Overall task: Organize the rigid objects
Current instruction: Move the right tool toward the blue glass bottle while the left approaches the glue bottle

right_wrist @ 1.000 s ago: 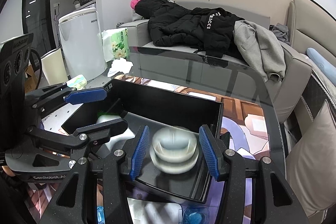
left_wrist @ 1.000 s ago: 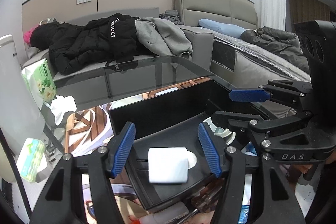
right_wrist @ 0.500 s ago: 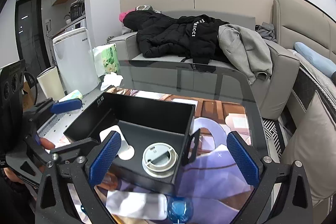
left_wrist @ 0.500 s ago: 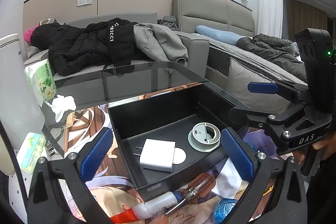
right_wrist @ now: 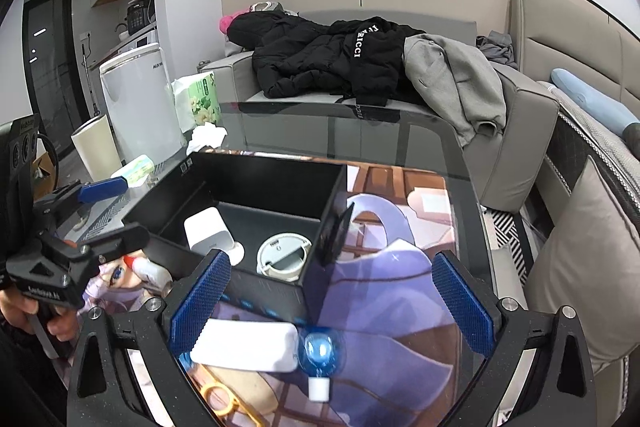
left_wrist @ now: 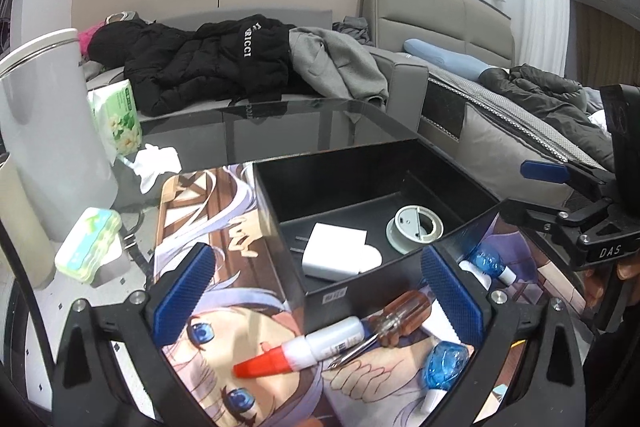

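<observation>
Left claw (left_wrist: 316, 291) is spread wide w/ nothing between the ribbed blue pads; right claw (right_wrist: 330, 297) same, wide apart and empty.

Nearest the left cam: white glue bottle (left_wrist: 316, 345) w/ an orange cone tip, at 6 o'clock from the box, lying across a screwdriver (left_wrist: 394, 321) w/ a clear amber handle. Blue see-thru bulb bottle (left_wrist: 442, 367) at 4 o'clock of that. All on a glossy anime-print mat (left_wrist: 224, 267) over the dark glass tabletop (left_wrist: 280, 127).

Further out, the matte black open box (left_wrist: 340, 171): inside sit a white square charger (left_wrist: 334, 255) and, at 3 o'clock from it, a round grey-white disc (left_wrist: 414, 229), flat, side by side.

Vs a sec ago: both claws were pinching these (left the charger, right the disc) over the box; now they're dropped in, and both claws have backed off.
</observation>
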The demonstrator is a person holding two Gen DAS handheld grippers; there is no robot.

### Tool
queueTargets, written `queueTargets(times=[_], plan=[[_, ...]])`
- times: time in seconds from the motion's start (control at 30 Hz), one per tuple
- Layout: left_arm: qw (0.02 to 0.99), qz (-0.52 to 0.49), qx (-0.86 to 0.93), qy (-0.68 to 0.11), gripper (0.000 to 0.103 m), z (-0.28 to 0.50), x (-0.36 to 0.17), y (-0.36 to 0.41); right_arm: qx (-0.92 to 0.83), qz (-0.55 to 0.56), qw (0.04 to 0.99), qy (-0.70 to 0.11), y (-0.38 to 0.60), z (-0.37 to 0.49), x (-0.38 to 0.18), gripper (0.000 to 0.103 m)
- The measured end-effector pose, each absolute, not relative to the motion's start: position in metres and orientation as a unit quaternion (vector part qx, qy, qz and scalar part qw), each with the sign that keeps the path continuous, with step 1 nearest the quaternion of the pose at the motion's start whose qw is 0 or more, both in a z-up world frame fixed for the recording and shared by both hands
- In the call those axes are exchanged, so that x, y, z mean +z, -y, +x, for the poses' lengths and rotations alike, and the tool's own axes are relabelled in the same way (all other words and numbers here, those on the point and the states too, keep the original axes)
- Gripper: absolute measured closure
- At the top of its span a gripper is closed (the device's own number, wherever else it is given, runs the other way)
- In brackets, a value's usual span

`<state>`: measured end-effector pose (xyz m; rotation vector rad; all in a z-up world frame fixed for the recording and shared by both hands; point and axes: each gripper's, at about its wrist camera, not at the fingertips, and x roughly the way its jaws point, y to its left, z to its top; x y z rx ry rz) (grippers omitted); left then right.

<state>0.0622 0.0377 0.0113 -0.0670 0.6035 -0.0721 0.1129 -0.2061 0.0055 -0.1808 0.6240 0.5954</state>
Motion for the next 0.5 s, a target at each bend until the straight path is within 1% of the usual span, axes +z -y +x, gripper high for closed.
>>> queueTargets(times=[0.37, 0.5], plan=[[0.94, -0.009, -0.019, -0.341, 0.0, 0.049, -0.005, -0.038, 0.275, -0.114, 0.898, -0.323, 0.222, 0.1, -0.008, 0.001], [0.934, -0.015, -0.018, -0.356, 0.0, 0.044, -0.01, -0.04, 0.269, -0.122, 0.895, -0.334, 0.227, 0.098, -0.013, 0.001]])
